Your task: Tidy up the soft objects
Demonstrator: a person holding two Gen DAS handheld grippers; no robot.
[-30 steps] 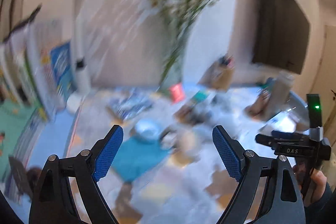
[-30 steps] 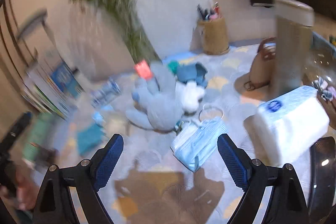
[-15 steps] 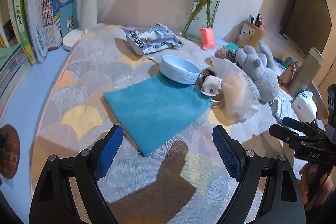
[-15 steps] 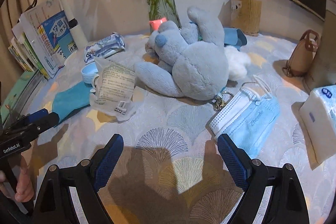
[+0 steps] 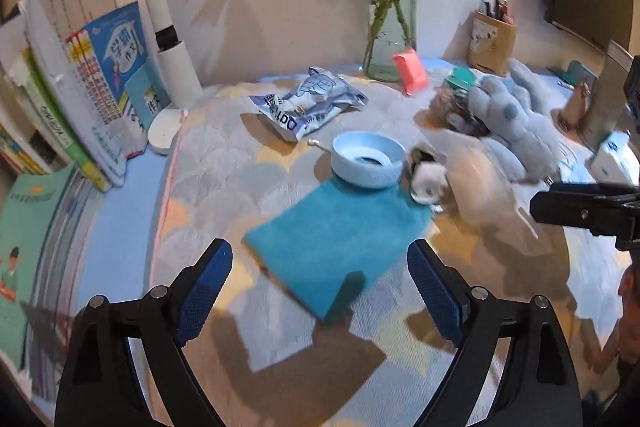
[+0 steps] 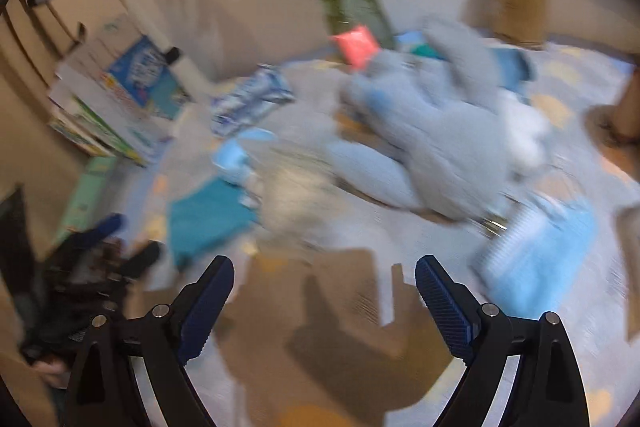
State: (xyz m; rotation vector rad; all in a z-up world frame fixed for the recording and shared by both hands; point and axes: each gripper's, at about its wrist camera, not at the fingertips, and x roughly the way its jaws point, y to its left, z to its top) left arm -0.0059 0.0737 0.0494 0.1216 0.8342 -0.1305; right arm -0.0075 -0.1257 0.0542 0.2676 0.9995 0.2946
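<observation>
The teal cloth (image 5: 340, 239) lay flat on the bench at twelve o'clock from your left gripper (image 5: 320, 291), fingers spread and empty like your right gripper's (image 6: 325, 297); limp and light, it probably wanted pinching at its near corner.

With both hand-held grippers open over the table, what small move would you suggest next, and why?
Probably lower the left hand-held gripper a little further onto the near edge of the teal cloth. Its jaws stand open and empty, the cloth lies flat just ahead of them, and it is the nearest soft thing. The far edge seems tucked under the blue bowl, so pull gently.
</observation>
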